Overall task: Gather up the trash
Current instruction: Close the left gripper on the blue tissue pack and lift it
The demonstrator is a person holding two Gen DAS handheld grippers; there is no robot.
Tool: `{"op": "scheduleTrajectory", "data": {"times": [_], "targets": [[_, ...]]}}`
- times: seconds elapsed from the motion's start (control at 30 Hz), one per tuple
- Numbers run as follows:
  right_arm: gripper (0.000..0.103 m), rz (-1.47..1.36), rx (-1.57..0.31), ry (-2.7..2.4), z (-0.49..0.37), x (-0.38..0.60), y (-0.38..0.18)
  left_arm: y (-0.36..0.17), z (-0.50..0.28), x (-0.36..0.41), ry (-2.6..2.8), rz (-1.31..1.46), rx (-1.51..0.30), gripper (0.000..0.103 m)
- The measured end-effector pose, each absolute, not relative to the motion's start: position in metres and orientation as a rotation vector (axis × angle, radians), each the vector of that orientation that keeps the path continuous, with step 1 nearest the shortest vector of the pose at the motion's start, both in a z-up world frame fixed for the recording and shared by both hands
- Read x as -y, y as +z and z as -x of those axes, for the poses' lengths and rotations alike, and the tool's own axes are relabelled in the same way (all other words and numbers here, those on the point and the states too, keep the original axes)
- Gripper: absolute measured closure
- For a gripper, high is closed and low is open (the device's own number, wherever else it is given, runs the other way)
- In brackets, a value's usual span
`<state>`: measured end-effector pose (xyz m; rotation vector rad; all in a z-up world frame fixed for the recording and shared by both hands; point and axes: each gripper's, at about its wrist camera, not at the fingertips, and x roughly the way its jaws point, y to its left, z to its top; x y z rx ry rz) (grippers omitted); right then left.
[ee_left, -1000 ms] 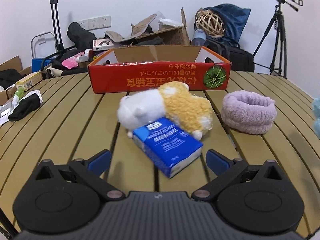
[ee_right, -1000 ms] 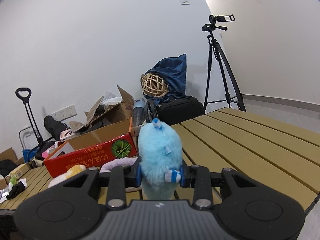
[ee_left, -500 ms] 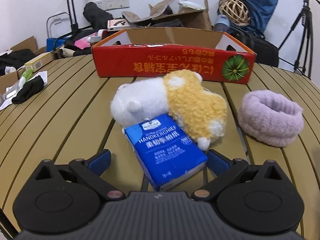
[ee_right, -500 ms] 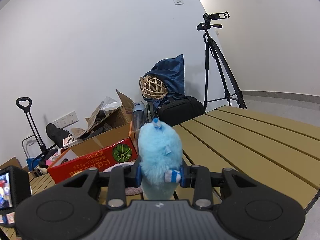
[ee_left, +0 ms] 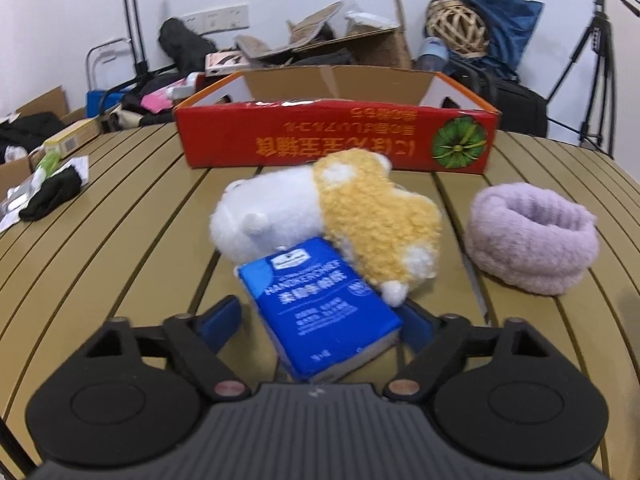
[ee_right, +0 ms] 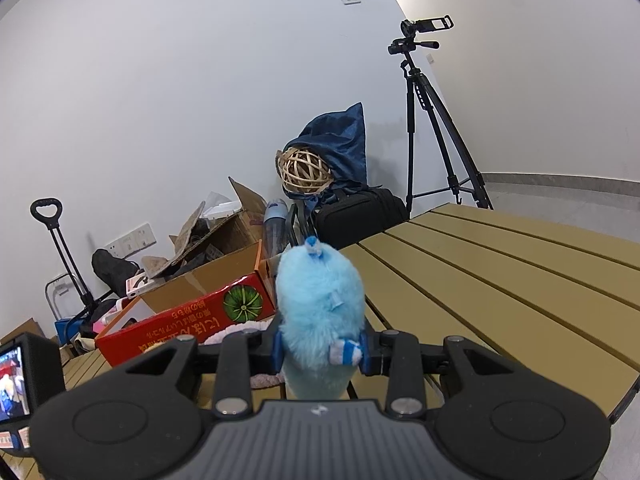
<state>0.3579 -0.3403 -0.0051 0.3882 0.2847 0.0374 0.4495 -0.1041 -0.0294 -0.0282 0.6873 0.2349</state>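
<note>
**Closing on the tissue pack**

Lying between the closing jaws of the left gripper (ee_left: 320, 320), the blue tissue pack (ee_left: 320, 304) runs diagonally, far end against the plush hamster (ee_left: 320, 216); pads seem not yet touching. The right gripper (ee_right: 320, 350) clamps a blue plush toy (ee_right: 320, 308). Beyond, the red box (ee_left: 336, 140) looks empty, its floor hidden.

Beyond the table — a tripod (ee_right: 434, 128), wicker ball (ee_right: 305, 172) and trolley handle (ee_right: 47, 210).
</note>
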Motion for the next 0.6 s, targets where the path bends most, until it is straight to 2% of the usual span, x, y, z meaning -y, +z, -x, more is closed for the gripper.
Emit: {"op": "scheduleTrajectory", "data": {"times": [0.03,0.17,0.6], "targets": [[0.07,-0.387,-0.288,0.038,-0.359,0.34,-0.006,-0.029,-0.448,0.106,0.225,0.017,-0.681,0.028],[0.07,-0.379,-0.303,0.04,-0.363,0.338,-0.007,-0.029,-0.445,0.106,0.21,0.018,-0.678,0.03],[0.07,-0.355,-0.329,0.057,-0.364,0.331,-0.015,-0.021,-0.427,0.1,0.22,-0.003,-0.667,0.03]]}}
